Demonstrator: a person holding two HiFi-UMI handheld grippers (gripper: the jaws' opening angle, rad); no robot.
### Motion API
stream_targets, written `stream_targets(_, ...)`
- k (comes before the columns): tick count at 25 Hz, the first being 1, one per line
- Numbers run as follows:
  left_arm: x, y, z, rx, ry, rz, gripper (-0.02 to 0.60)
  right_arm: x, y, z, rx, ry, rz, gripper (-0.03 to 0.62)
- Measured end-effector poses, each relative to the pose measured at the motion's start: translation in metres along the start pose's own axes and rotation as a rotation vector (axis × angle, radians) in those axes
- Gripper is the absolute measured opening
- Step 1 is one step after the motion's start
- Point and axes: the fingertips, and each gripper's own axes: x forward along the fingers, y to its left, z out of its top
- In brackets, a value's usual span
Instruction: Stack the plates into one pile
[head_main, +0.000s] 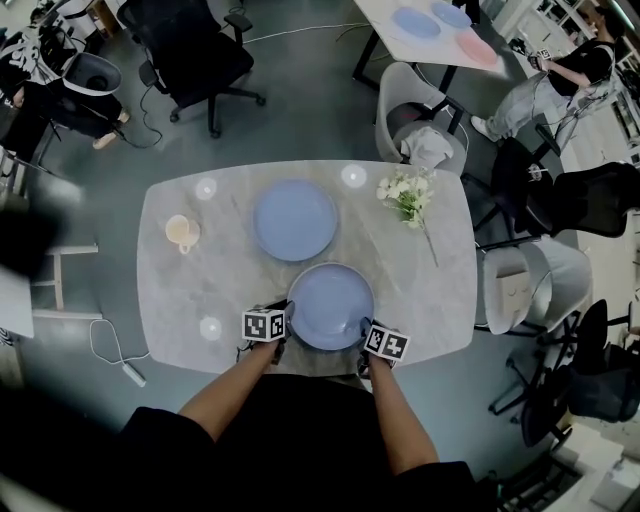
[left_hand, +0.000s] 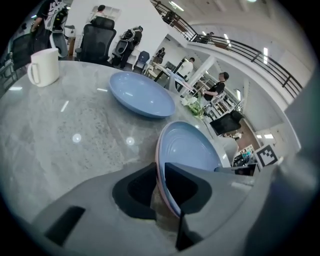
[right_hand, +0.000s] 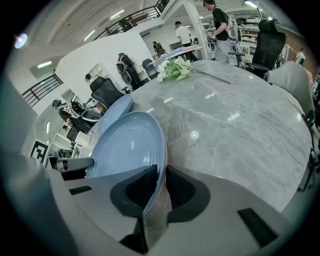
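Status: both grippers are on the round light-blue near plate (head_main: 330, 305), which sits at my edge of the grey marble-pattern oval table (head_main: 200, 290). My left gripper (left_hand: 161, 182) has its jaws closed on the plate's left rim. In the left gripper view the rim runs through the narrow slot between the two dark pads and touches both. My right gripper (right_hand: 161, 187) does the same on the opposite rim, jaws clamped with the rim edge wedged between the pads. A pinkish edge shows just under the blue rim in both gripper views; I can't tell whether that is another plate beneath or only the underside. I also can't tell whether the near plate rests on the table or is slightly off it. Just beyond it the second round light-blue plate (head_main: 295, 220) lies flat near the table centre; the two rims are very close, contact unclear. At the table's left a cream mug (head_main: 182, 232) stands upright, well apart from both plates. At the far right lies a sprig of white flowers (head_main: 408, 195), stem toward my side. My forearms enter from the bottom of the head view, one on each side of the near plate.
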Motion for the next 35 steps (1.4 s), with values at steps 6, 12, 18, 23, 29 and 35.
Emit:
stream_targets(6,-0.029,0.009,0.005,-0.007,-0.022,-0.012,0.066,-0.016,0.029,0.003,-0.027,-0.041,0.000,0.057)
stream_targets(12,-0.061,0.020,0.027,0.021,-0.062,-0.058,0.064,-0.037,0.071,0.011,-0.049,-0.110,-0.037,0.057)
stream_targets(18,-0.101,0.050,0.038,0.033,-0.066,-0.100,0.066,-0.042,0.123,0.006,0.008,-0.176,-0.049,0.052)
stream_targets(23,-0.116,0.078,0.053,0.027,-0.077,-0.081,0.064,-0.030,0.156,0.007,0.007,-0.202,-0.036,0.052)
stream_targets(29,-0.115,0.093,0.081,0.022,-0.099,-0.043,0.063,-0.012,0.171,0.033,-0.026,-0.180,-0.014,0.052)
stream_targets(35,-0.092,0.104,0.108,-0.038,-0.112,0.002,0.061,0.015,0.173,0.082,-0.073,-0.154,0.015,0.051)
